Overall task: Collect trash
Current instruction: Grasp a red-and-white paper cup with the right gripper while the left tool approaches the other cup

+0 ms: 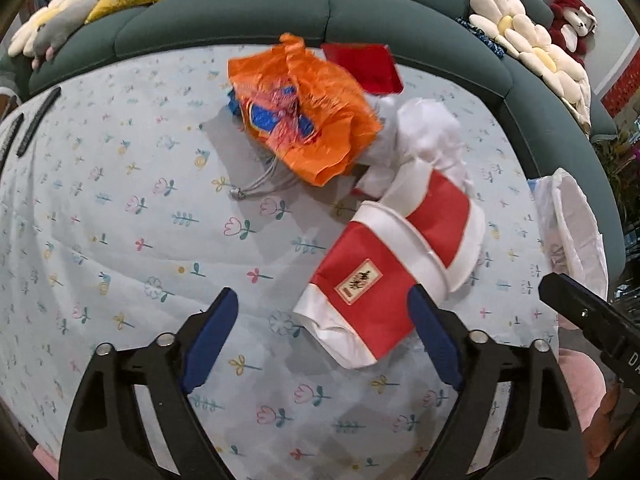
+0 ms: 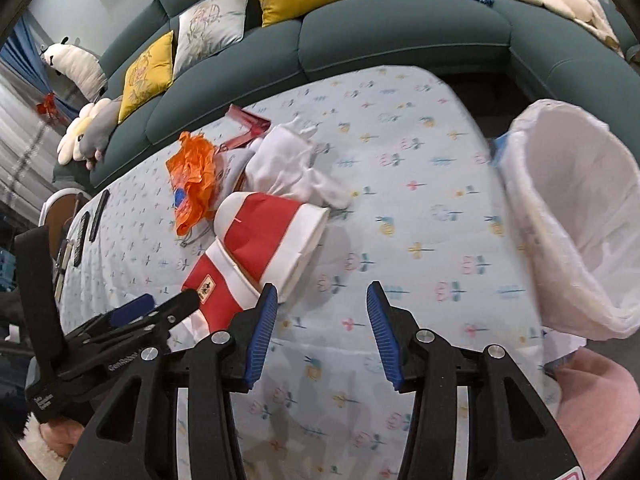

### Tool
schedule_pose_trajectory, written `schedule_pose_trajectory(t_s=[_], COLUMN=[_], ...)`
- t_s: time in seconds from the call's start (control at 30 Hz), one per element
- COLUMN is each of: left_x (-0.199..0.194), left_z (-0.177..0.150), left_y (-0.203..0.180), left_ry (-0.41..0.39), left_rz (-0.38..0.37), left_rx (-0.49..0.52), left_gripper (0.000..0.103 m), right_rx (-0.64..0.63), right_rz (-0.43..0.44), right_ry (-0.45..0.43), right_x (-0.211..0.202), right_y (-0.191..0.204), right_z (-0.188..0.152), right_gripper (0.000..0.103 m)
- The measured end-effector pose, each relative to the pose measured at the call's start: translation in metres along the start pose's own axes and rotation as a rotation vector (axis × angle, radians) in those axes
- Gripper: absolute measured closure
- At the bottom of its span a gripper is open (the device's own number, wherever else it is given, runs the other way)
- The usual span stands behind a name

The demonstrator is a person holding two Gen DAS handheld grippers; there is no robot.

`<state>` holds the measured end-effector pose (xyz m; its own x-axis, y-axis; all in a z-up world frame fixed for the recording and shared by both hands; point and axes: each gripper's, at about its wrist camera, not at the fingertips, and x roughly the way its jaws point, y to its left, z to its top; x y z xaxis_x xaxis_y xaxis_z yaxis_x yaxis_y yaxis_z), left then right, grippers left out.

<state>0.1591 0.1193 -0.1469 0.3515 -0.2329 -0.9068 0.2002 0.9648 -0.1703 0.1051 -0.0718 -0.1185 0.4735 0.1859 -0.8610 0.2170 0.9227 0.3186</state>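
Red-and-white paper cups (image 1: 384, 280), two nested or lying end to end on their sides, rest on a table covered in a pale floral cloth (image 1: 120, 240), toward its near right part. Behind them, nearer the far edge by a teal sofa (image 1: 240, 16), lie a crumpled orange plastic bag (image 1: 308, 120), white crumpled paper (image 1: 428, 136) and a flat red packet (image 1: 364, 66). A bin lined with a white bag (image 2: 572, 216) stands at the table's right edge, its mouth tipped toward the table.

Both grippers point steeply down at the cloth. The left gripper (image 1: 324, 320) has its blue pads spread wide, nothing pressed between them; its right pad sits just beside or against the nearer cup's side. The right gripper (image 2: 322, 320) is partly spread and empty, above bare cloth between the cups and the bin; its left pad is close to the rim of the wider cup.

Likely risks: the cups are light and round, so a pad nudging one side could roll them away or split the pair. A squeeze across the thin wall could crush a cup and let it slip. The two grippers are close and could knock together over the same cup.

A small cream label on the nearer cup bears dark characters, too small to read. The left gripper's body, seen from the right wrist, carries white lettering beginning "GenRobot".
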Motion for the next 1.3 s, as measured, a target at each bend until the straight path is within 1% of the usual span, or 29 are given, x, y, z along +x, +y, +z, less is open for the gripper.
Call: schedule_pose_trajectory(t_s=[0.03,0.07,0.1,0.17,0.3,0.37,0.43,0.47,0.53,0.63,0.67,0.73,0.77,0.8,0.87,0.9,0.97,1.0,1.07,1.17,1.3], left_x=[0.005,0.008,0.011,0.016,0.022,0.023,0.023,0.024,0.024,0.023,0.023,0.023,0.023,0.022,0.022,0.020,0.016,0.012,0.006,-0.004,-0.009], left_z=[0.001,0.001,0.001,0.002,0.002,0.002,0.003,0.003,0.002,0.000,0.000,-0.001,-0.001,-0.002,-0.001,-0.001,0.000,0.000,0.000,-0.001,-0.004], left_y=[0.003,0.005,0.007,0.009,0.014,0.016,0.016,0.016,0.014,0.011,0.010,0.008,0.007,0.007,0.006,0.006,0.007,0.007,0.005,-0.004,-0.031], left_ry=[0.014,0.020,0.026,0.040,0.050,0.050,0.051,0.051,0.053,0.052,0.052,0.053,0.054,0.055,0.053,0.047,0.039,0.029,0.016,-0.010,-0.012], left_rz=[-0.016,-0.026,-0.036,-0.066,-0.132,-0.161,-0.179,-0.185,-0.198,-0.200,-0.195,-0.181,-0.173,-0.161,-0.138,-0.132,-0.119,-0.113,-0.101,-0.099,-0.118], left_rx=[-0.004,-0.007,-0.012,-0.020,-0.043,-0.051,-0.056,-0.054,-0.044,-0.034,-0.033,-0.029,-0.031,-0.036,-0.045,-0.054,-0.073,-0.093,-0.118,-0.142,-0.122], left_gripper=[0.031,0.034,0.035,0.042,0.049,0.057,0.058,0.062,0.065,0.067,0.067,0.066,0.066,0.066,0.054,0.052,0.044,0.043,0.034,0.027,0.026], right_rx=[0.002,0.005,0.009,0.021,0.037,0.050,0.061,0.068,0.083,0.107,0.108,0.119,0.119,0.116,0.098,0.089,0.069,0.059,0.057,0.065,0.090], right_rz=[0.005,0.012,0.022,0.042,0.082,0.103,0.122,0.126,0.132,0.154,0.157,0.178,0.188,0.196,0.198,0.201,0.192,0.187,0.184,0.186,0.190], right_ry=[0.008,0.013,0.020,0.034,0.060,0.070,0.078,0.084,0.091,0.108,0.111,0.113,0.115,0.115,0.099,0.091,0.067,0.049,0.022,0.016,0.015], right_x=[0.005,0.009,0.014,0.024,0.041,0.047,0.052,0.056,0.061,0.069,0.070,0.072,0.072,0.072,0.068,0.065,0.058,0.052,0.042,0.033,0.021], right_y=[0.002,0.004,0.006,0.010,0.014,0.014,0.014,0.014,0.012,0.009,0.008,0.008,0.009,0.010,0.015,0.017,0.021,0.022,0.019,0.010,-0.007], right_z=[0.001,0.002,0.003,0.004,0.006,0.007,0.009,0.010,0.011,0.013,0.013,0.014,0.015,0.015,0.016,0.017,0.017,0.017,0.017,0.018,0.011], right_gripper=[0.057,0.057,0.057,0.057,0.057,0.058,0.059,0.059,0.059,0.064,0.068,0.074,0.082,0.085,0.087,0.090,0.092,0.094,0.096,0.097,0.097])
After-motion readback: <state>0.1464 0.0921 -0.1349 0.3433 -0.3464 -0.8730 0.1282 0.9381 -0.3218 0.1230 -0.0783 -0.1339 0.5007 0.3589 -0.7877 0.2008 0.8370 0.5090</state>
